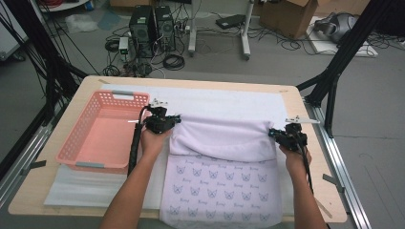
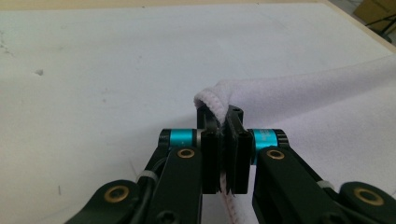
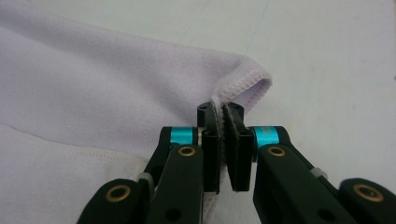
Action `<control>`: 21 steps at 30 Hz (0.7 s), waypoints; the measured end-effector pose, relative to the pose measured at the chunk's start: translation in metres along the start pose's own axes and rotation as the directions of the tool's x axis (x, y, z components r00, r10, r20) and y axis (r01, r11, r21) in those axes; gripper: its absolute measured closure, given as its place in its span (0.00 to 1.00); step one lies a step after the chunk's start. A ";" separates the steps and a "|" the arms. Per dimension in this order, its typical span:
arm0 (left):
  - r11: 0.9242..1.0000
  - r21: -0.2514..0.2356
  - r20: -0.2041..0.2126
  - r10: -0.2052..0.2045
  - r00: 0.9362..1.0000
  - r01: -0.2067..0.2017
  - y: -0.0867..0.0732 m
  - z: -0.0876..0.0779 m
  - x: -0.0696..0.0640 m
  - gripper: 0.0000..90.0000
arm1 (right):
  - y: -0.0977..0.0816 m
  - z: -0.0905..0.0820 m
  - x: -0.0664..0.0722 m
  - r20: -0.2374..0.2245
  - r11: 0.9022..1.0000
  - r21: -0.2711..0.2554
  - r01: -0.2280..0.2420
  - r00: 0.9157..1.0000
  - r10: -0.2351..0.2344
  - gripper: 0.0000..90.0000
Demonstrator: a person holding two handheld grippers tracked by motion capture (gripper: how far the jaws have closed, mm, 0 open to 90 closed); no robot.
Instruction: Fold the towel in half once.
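A pale lilac cloth (image 1: 224,162) printed with small butterflies lies on the table, its far part lifted and folded back so the plain underside faces up. My left gripper (image 1: 165,120) is shut on the cloth's far left corner (image 2: 215,99), whose stitched hem runs between the jaws. My right gripper (image 1: 286,133) is shut on the far right corner (image 3: 247,86), hem pinched between its pads. Both corners hang a little above the white sheet (image 2: 93,84). A person's forearms reach in from the near edge.
A pink plastic basket (image 1: 71,143) stands at the left of the table, beside the left gripper. A white foam sheet (image 1: 215,98) covers the wooden tabletop (image 1: 315,143). Beyond the table are computer towers, cables and a cardboard box on the floor.
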State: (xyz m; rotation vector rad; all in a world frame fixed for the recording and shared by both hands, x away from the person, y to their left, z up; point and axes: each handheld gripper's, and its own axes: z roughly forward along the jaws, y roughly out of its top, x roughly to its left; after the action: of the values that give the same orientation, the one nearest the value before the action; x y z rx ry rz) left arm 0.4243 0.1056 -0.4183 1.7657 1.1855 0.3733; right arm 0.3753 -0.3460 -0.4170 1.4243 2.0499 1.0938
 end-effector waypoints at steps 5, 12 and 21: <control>1.000 0.002 0.003 0.015 1.000 -0.015 0.014 0.008 0.009 0.96 | 0.018 0.014 -0.005 0.010 1.000 0.009 0.028 1.000 -0.028 0.95; 1.000 -0.018 -0.018 0.008 1.000 -0.008 0.025 0.021 0.018 0.96 | 0.033 0.033 -0.012 0.020 1.000 0.008 0.029 0.999 -0.030 0.96; 0.999 0.038 0.018 0.023 1.000 -0.024 0.025 0.013 0.008 0.62 | 0.036 0.033 -0.011 0.009 1.000 0.006 -0.011 1.000 0.011 0.73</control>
State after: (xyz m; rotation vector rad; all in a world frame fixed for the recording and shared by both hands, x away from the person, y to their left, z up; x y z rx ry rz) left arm 0.4506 0.1038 -0.4065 1.8139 1.1672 0.3503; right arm 0.4246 -0.3382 -0.4101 1.4417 2.0432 1.0850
